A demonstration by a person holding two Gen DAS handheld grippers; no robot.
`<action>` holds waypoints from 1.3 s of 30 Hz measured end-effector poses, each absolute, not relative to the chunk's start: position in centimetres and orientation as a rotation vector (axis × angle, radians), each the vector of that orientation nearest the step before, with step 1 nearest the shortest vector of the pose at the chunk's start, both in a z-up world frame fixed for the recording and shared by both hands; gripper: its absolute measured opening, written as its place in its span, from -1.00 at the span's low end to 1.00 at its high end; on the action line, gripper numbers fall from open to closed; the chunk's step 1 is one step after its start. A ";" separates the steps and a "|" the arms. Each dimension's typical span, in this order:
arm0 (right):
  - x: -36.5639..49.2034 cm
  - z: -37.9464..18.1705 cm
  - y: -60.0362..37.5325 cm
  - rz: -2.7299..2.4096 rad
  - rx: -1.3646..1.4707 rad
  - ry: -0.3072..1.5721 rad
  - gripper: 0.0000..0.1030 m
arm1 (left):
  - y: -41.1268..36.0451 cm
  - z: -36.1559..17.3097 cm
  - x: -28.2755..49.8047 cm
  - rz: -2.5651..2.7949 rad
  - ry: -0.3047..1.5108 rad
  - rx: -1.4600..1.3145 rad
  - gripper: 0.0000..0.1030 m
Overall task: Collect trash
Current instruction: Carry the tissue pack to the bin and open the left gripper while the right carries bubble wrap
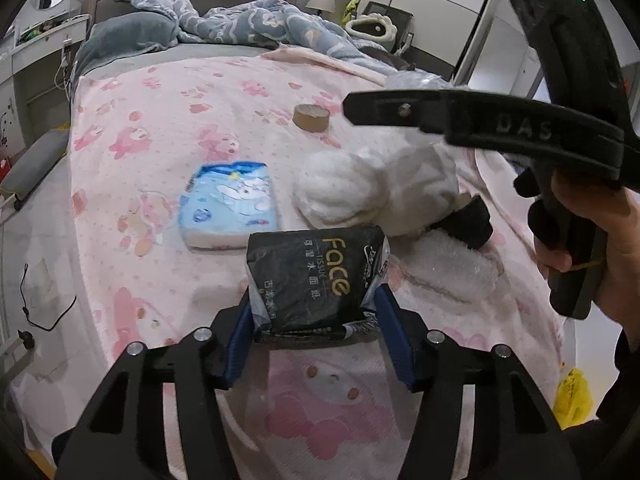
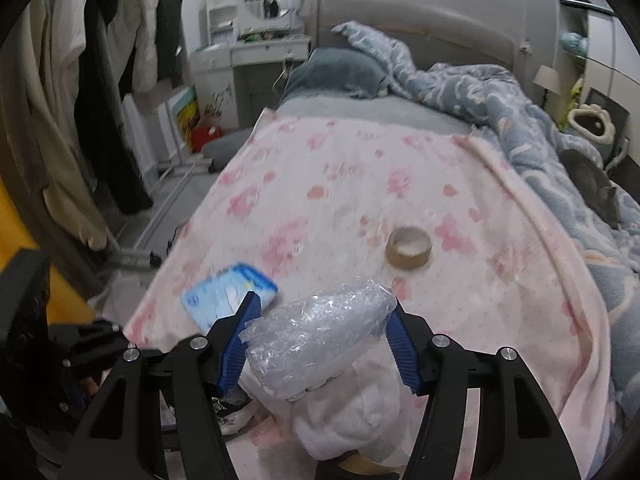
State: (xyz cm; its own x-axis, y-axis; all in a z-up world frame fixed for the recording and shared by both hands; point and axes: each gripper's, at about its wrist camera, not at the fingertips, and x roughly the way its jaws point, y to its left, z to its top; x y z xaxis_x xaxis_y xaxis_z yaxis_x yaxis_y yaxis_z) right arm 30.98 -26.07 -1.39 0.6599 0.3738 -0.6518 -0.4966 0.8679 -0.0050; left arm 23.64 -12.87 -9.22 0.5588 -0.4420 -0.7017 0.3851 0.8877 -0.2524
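My left gripper (image 1: pixel 316 312) is shut on a black "Face" tissue packet (image 1: pixel 314 280), held above the pink bed blanket (image 1: pixel 160 120). My right gripper (image 2: pixel 324 326) is shut on a crumpled clear plastic wrap (image 2: pixel 320 340), above a white fluffy cloth (image 2: pixel 352 420). In the left wrist view the right gripper's black body (image 1: pixel 480 120) reaches in from the right over that white cloth (image 1: pixel 360 188). A blue tissue pack (image 1: pixel 230 204) lies flat on the blanket; it also shows in the right wrist view (image 2: pixel 228 300). A brown tape roll (image 1: pixel 311 117) lies further back, also in the right wrist view (image 2: pixel 408 249). A sheet of bubble wrap (image 1: pixel 452 268) lies right of the black packet.
A rumpled blue duvet (image 2: pixel 500 96) and grey pillow (image 1: pixel 128 36) cover the bed's far half. A grey cat (image 2: pixel 596 184) lies on the duvet. A yellow bag (image 1: pixel 572 396) sits on the floor at right. Clothes (image 2: pixel 80 80) hang left of the bed.
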 end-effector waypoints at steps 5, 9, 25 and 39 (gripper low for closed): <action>30.3 0.1 -25.5 0.479 -0.125 0.664 0.21 | -11.5 -8.2 23.1 -0.485 0.830 -0.090 0.12; 30.5 -0.1 -24.3 0.488 -0.101 0.685 0.21 | -9.9 -7.1 22.5 -0.471 0.811 -0.096 0.12; 27.8 -1.3 -11.9 0.688 -0.162 0.741 0.21 | 0.3 -6.9 20.8 -0.276 0.918 -0.047 0.12; 26.4 -5.9 -2.1 0.808 -0.221 0.891 0.21 | 9.0 -13.6 18.2 -0.154 1.199 -0.059 0.13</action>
State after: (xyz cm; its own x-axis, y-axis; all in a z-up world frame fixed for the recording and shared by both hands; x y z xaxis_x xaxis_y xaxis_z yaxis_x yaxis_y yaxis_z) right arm 26.35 -2.13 -5.91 0.3626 0.5346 -0.7634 -0.7080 0.6906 0.1473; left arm 18.19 9.00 -13.60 0.3543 -0.1504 -0.9230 0.0879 0.9880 -0.1272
